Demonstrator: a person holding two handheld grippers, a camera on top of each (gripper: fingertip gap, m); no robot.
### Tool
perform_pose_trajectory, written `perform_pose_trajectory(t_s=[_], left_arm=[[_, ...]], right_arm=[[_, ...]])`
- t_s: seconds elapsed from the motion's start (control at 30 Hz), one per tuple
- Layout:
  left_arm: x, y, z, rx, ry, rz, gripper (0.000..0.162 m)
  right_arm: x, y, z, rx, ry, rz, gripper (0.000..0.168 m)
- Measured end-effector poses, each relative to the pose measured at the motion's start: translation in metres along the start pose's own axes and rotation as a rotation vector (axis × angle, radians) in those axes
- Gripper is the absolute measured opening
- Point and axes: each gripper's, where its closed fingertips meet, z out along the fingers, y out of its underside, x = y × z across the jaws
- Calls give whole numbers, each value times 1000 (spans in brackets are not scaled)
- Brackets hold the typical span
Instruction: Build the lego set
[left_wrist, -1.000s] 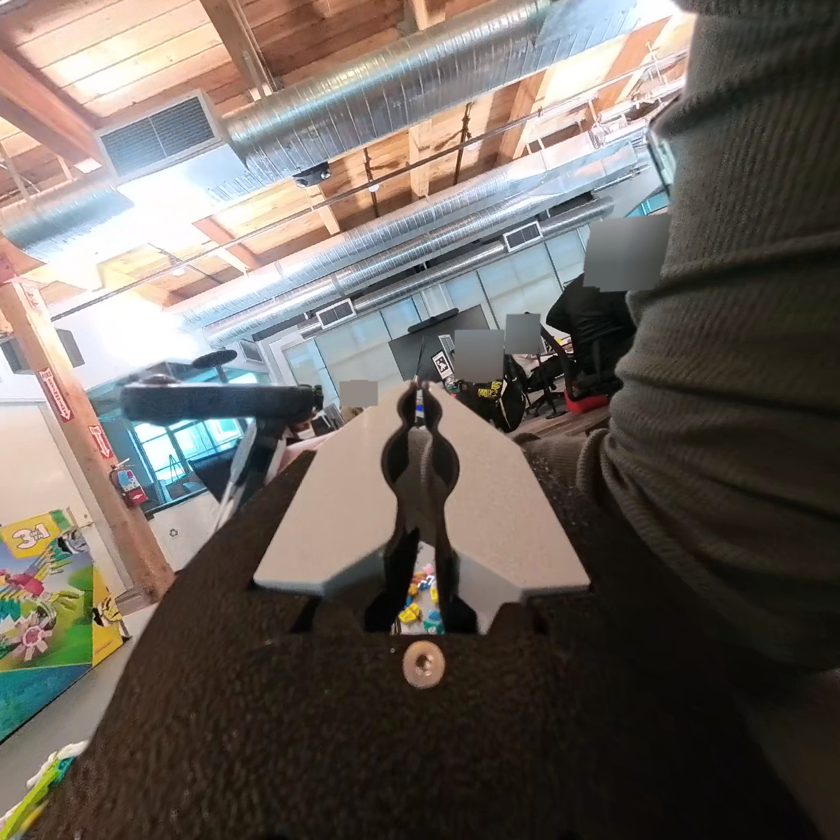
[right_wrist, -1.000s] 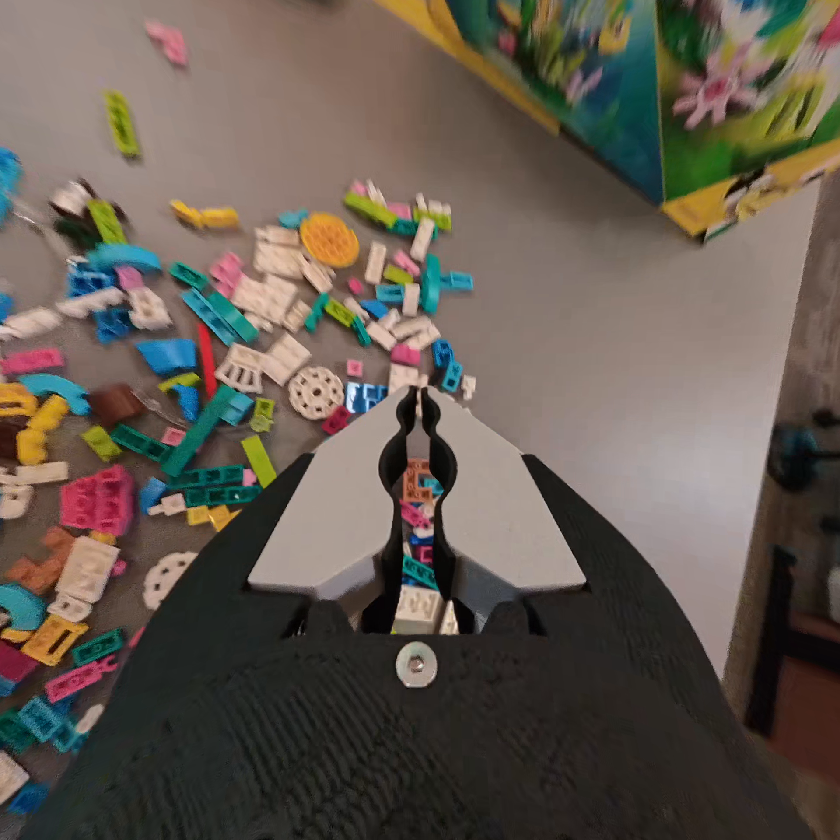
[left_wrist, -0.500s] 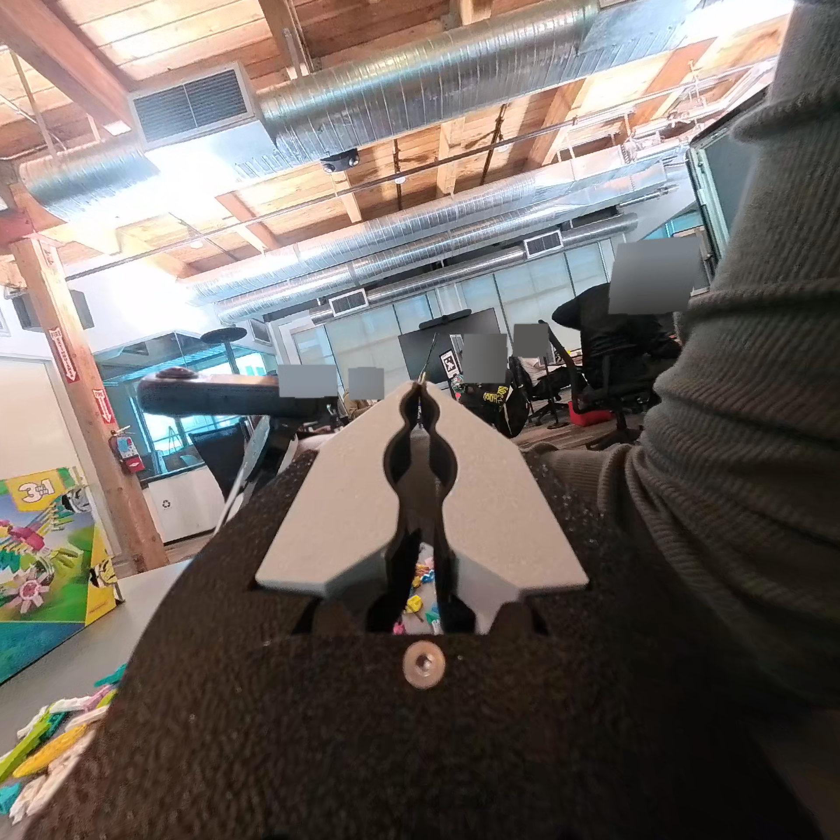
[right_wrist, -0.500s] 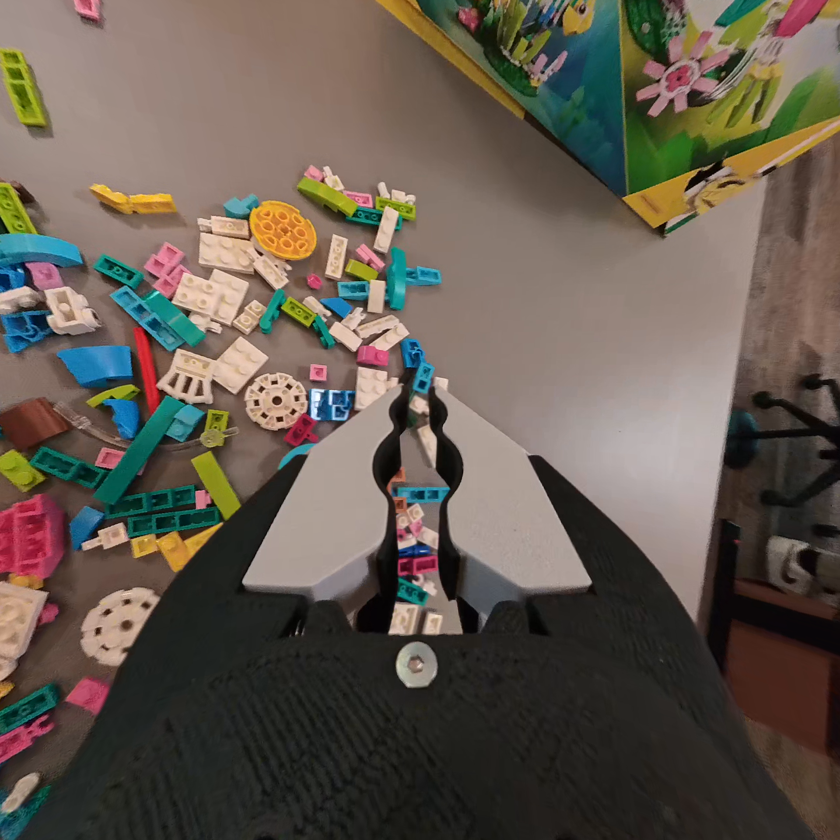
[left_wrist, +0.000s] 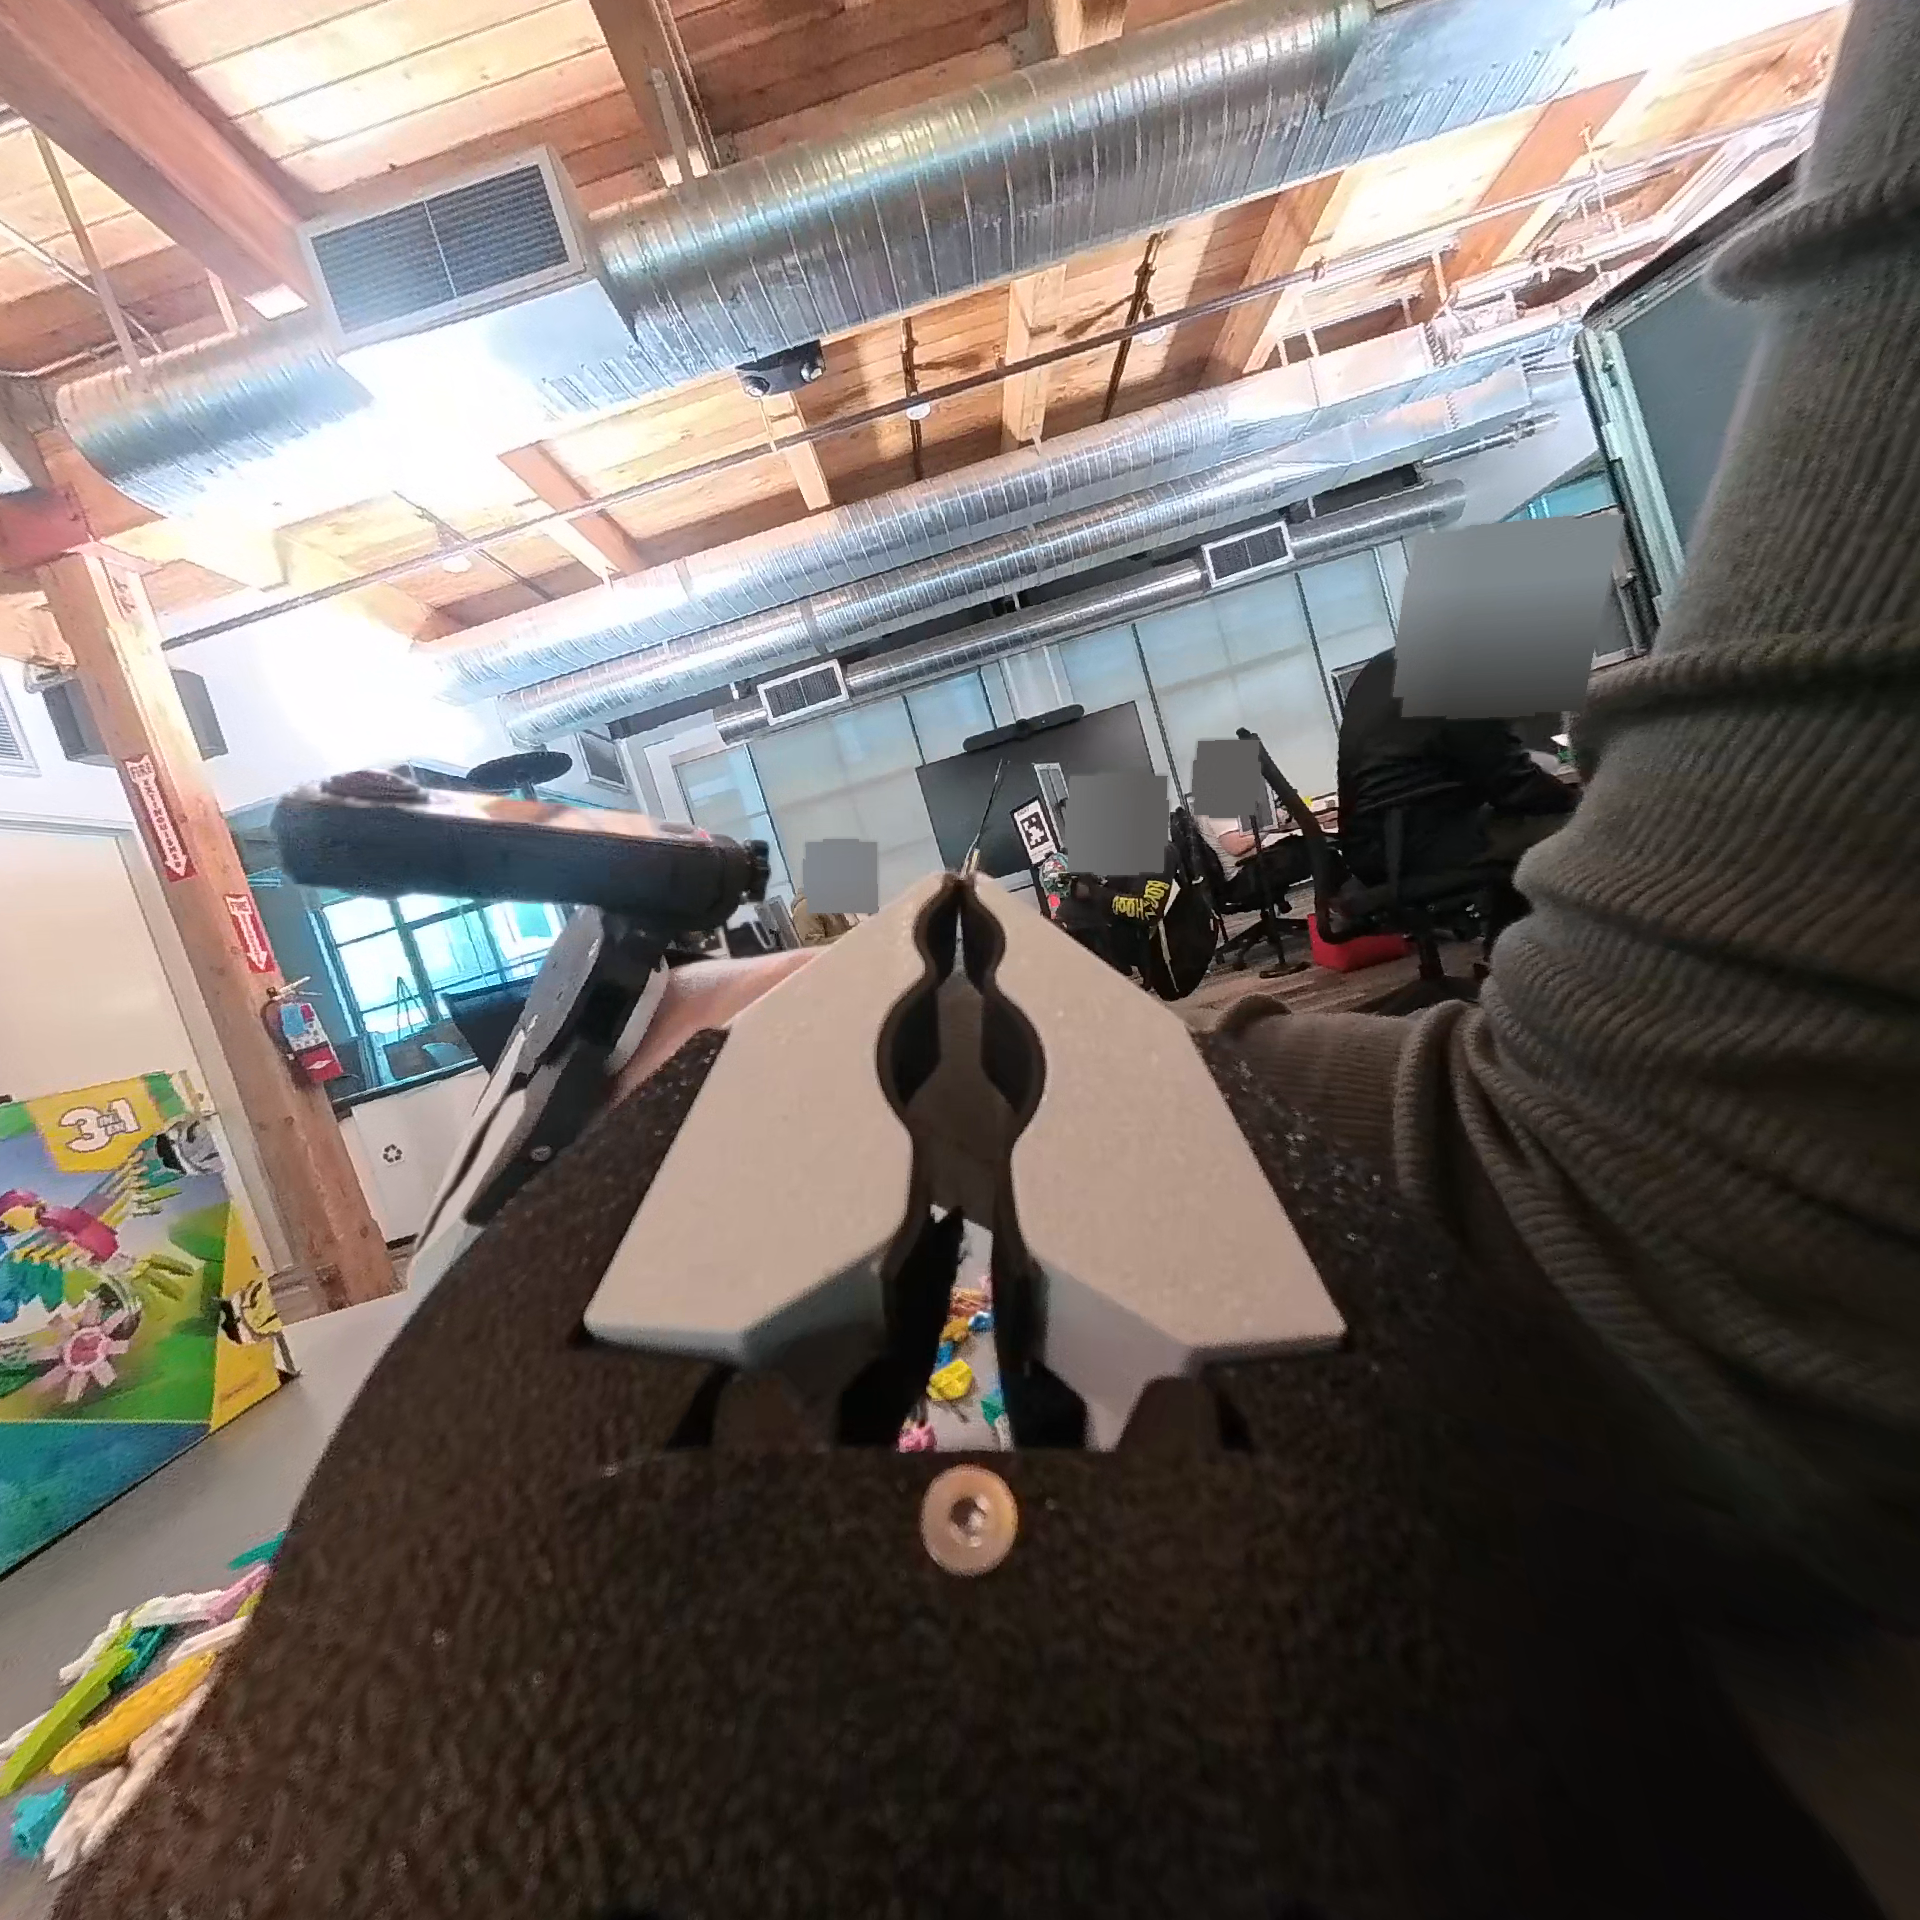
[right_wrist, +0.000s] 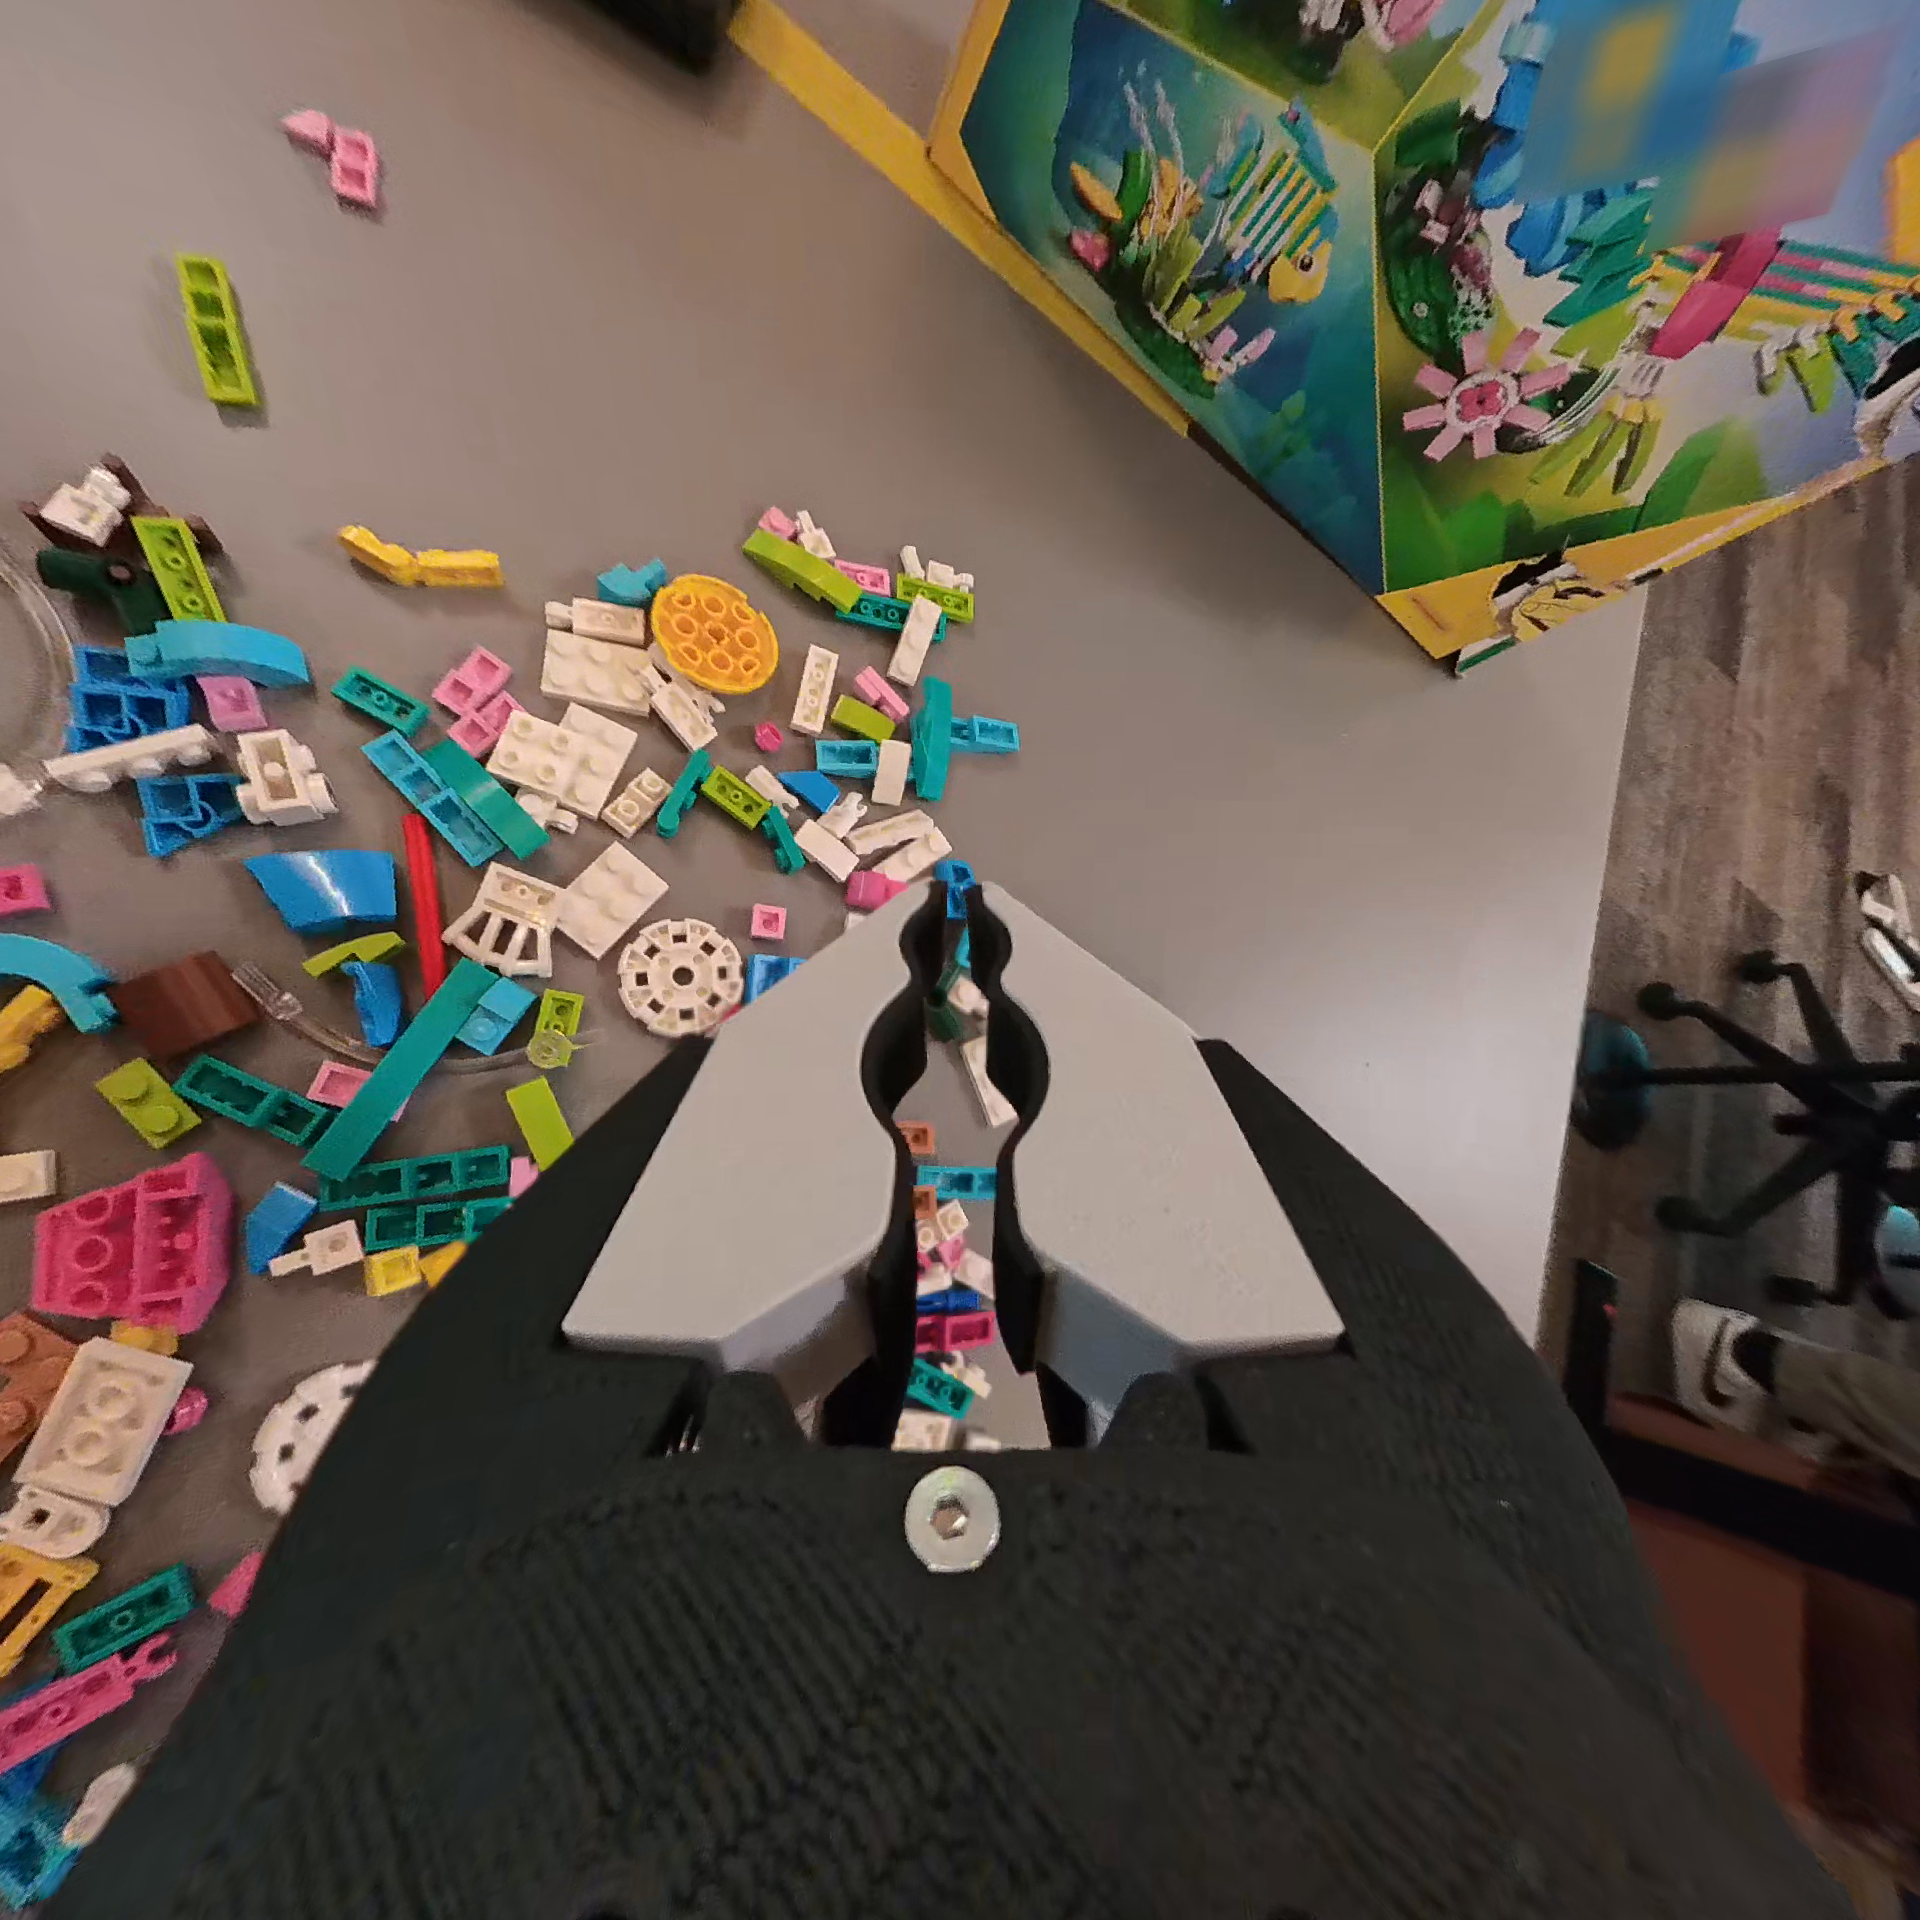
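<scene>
Jaws of both grippers closed above glossy plastic bricks (right_wrist: 582, 748).

Bright ceiling glare, wide-angle edge warp, slight motion blur.

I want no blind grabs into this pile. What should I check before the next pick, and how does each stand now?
1. Right gripper empty: ok, tips nearly closed, nothing between them.
2. Right gripper over the bricks: ok, it looks down on the pile.
3. Left gripper empty: ok, tips together with nothing seen between them.
4. Left gripper aimed at the table: not ok, it points up into the room.
5. Target brick chosen: cannot tell.
6. Box clear of the pile: ok.
</scene>
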Motion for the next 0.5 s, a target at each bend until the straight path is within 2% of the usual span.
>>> perform_pose_trajectory(t_s=[0.17, 0.5], left_arm=[[1, 0, 0, -2, 2, 5, 0], [3, 1, 1, -5, 11, 9, 0]], right_arm=[[-1, -1, -2, -24, 14, -45, 0], [-6, -6, -5, -1, -24, 11, 0]])
